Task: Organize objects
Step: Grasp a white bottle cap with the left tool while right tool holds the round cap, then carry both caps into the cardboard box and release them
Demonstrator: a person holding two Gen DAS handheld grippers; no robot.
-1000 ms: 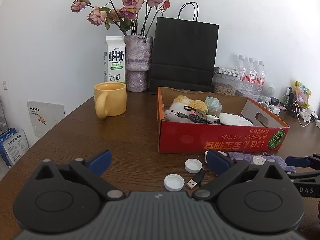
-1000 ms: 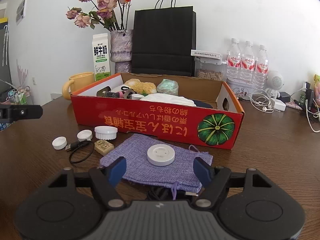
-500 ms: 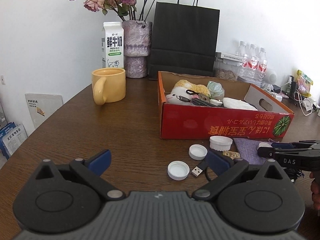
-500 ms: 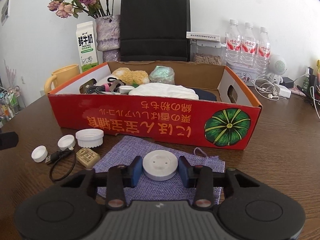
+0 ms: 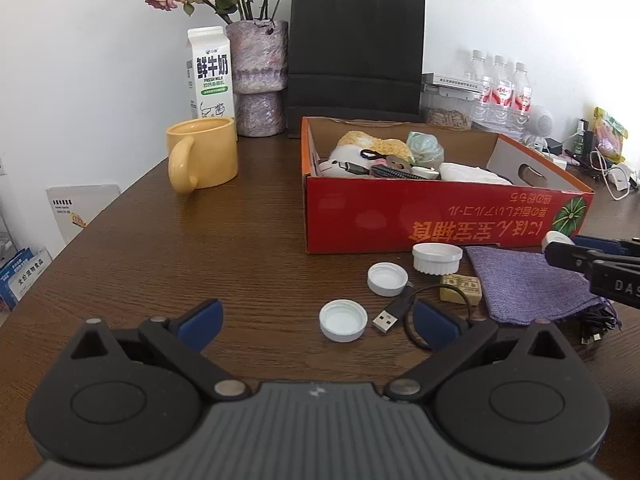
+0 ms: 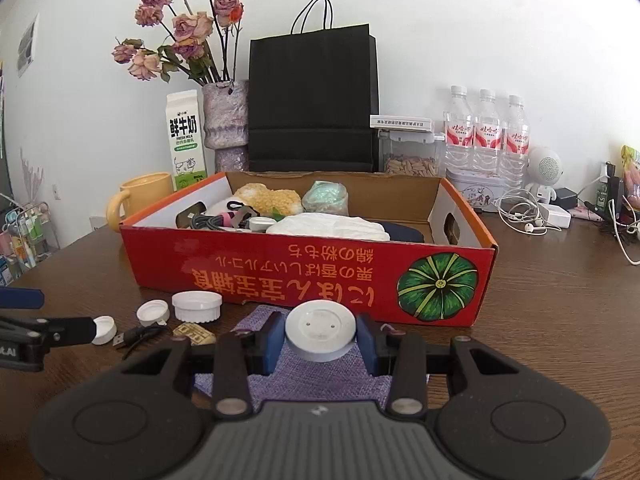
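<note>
My right gripper (image 6: 320,342) is shut on a round white disc (image 6: 319,330) and holds it above the purple cloth pouch (image 6: 296,380), just in front of the red cardboard box (image 6: 320,276). My left gripper (image 5: 318,322) is open and empty, low over the table, with a white bottle cap (image 5: 343,320) between its fingers. Beyond lie a USB cable (image 5: 390,320), a second cap (image 5: 387,278), a ribbed white lid (image 5: 437,258) and a small tan block (image 5: 460,289). The box (image 5: 440,216) holds several soft items and cables.
A yellow mug (image 5: 202,154), milk carton (image 5: 211,74), flower vase (image 5: 257,80) and black paper bag (image 5: 356,44) stand behind and left of the box. Water bottles (image 6: 486,134), earphones (image 6: 520,216) and chargers crowd the back right. The table edge curves at left.
My right gripper closed on the white disc and lifted it off the purple pouch. My left gripper shifted forward, bringing the caps closer.
</note>
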